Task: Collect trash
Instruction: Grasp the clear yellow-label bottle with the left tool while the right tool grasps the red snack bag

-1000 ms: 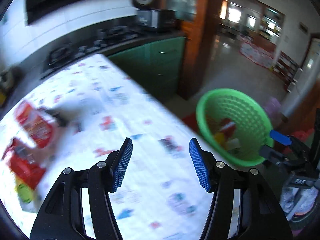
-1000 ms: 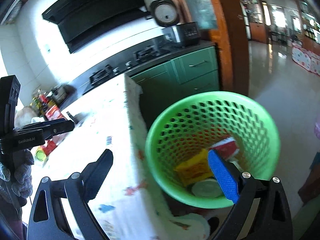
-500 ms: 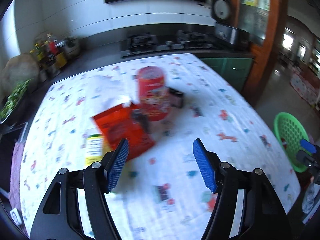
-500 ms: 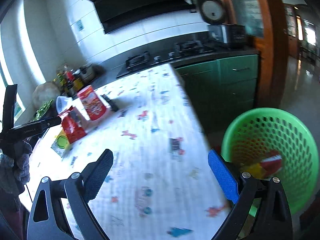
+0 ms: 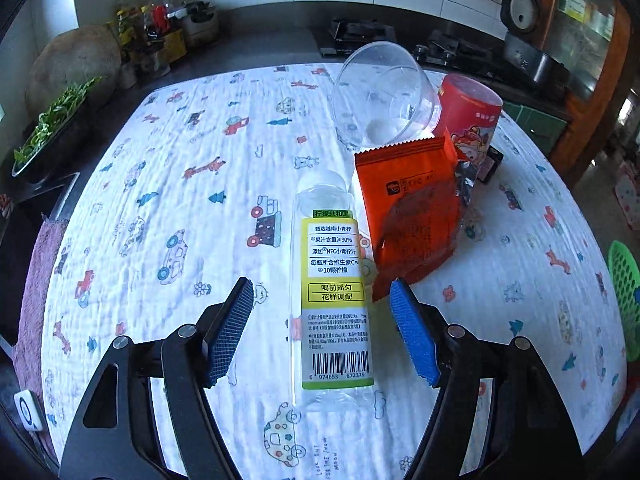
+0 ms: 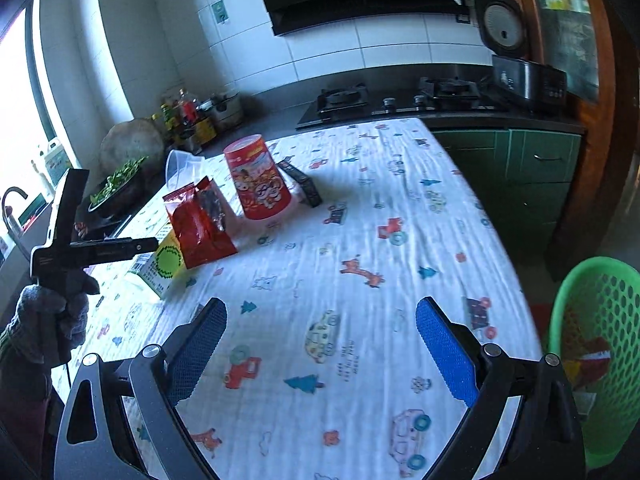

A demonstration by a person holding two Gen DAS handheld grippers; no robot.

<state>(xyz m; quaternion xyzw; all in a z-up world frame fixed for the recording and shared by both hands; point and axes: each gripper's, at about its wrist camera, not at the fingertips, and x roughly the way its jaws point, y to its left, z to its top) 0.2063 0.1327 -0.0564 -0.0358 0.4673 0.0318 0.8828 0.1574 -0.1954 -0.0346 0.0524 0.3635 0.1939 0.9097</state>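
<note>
A clear plastic bottle with a yellow-green label lies on the patterned tablecloth; my left gripper is open with the bottle between its fingers. An orange snack bag, a clear plastic cup and a red paper cup lie just beyond. In the right wrist view the same bag, red cup and bottle sit at the table's left. My right gripper is open and empty over the table. The green trash basket with some trash inside stands off the table's right edge.
A small dark box lies behind the red cup. A dark counter with a gas hob, jars and a tray of greens runs behind the table. Green cabinets stand at the right. The basket's rim also shows in the left wrist view.
My left gripper has swung from the basket to the trash pile and now straddles the bottle. My right gripper has swung from the basket to over the table.
</note>
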